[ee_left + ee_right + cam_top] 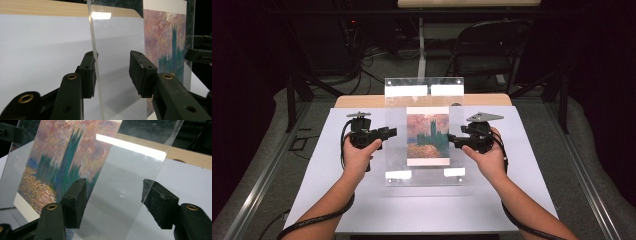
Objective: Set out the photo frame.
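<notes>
A clear acrylic sheet (424, 131) is held raised and tilted above a white table (362, 200), with a painted postcard (427, 138) of teal towers under a pink sky at its middle. The sheet is the landmark here. At its left edge sits the left gripper (388, 133); in the left gripper view the sheet's edge runs between the jaws, touching the left pad (88, 72) while the other pad stands apart, so the tongs are not clamped. At the sheet's right edge sits the right gripper (453, 140); in the right gripper view the edge passes between its jaws with gaps on both sides, so these too are open around it. Behind the sheet, a second clear panel (423, 87) stands upright. To do this well, both jaws likely need to close squarely on the bare margins, clear of the postcard, and evenly together so the sheet does not twist or slip
</notes>
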`<state>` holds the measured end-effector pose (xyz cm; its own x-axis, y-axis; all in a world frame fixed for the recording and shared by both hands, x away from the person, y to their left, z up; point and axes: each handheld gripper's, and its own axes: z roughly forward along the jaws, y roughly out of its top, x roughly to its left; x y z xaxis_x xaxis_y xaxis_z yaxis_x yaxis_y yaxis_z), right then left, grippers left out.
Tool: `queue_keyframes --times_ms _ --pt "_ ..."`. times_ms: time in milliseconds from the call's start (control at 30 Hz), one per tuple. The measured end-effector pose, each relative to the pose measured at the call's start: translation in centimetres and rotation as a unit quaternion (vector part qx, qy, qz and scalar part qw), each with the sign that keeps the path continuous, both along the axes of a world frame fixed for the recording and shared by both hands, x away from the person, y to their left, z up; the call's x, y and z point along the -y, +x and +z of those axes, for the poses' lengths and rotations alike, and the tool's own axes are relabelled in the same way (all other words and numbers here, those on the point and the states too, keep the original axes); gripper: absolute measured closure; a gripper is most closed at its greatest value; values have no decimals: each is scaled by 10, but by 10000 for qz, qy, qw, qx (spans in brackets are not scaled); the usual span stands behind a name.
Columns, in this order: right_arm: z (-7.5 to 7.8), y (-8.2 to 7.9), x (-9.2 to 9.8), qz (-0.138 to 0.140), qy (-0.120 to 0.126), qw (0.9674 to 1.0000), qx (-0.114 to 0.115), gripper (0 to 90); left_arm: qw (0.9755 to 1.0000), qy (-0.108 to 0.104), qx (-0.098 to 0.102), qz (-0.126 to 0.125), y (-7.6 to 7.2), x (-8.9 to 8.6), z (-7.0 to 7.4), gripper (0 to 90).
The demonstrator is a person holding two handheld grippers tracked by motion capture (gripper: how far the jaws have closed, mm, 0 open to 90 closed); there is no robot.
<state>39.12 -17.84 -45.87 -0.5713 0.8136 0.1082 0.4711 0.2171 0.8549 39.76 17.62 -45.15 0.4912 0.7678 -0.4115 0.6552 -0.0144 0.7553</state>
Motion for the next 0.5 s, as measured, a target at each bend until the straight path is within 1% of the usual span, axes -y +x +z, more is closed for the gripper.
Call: queue_keyframes --times_ms 133,200,267,333,400,500 --pt "4 -22 0 39 -113 9994 328 402 9996 50 260 -96 -23 -3 4 612" --pt "6 -33 1 80 -200 9988 450 431 9992 -14 366 -131 -34 -6 4 630" --pt "8 -45 3 98 -216 9982 551 465 9986 9 491 -172 -46 -7 5 644" --pt "8 -57 6 113 -194 9977 647 503 9971 124 710 -233 -58 -6 4 646" --pt "7 -68 8 139 -172 9972 720 538 9959 139 850 -278 -69 -7 3 646" --pt "6 -81 11 133 -62 9970 758 576 9935 229 1076 -306 -85 -6 0 641"
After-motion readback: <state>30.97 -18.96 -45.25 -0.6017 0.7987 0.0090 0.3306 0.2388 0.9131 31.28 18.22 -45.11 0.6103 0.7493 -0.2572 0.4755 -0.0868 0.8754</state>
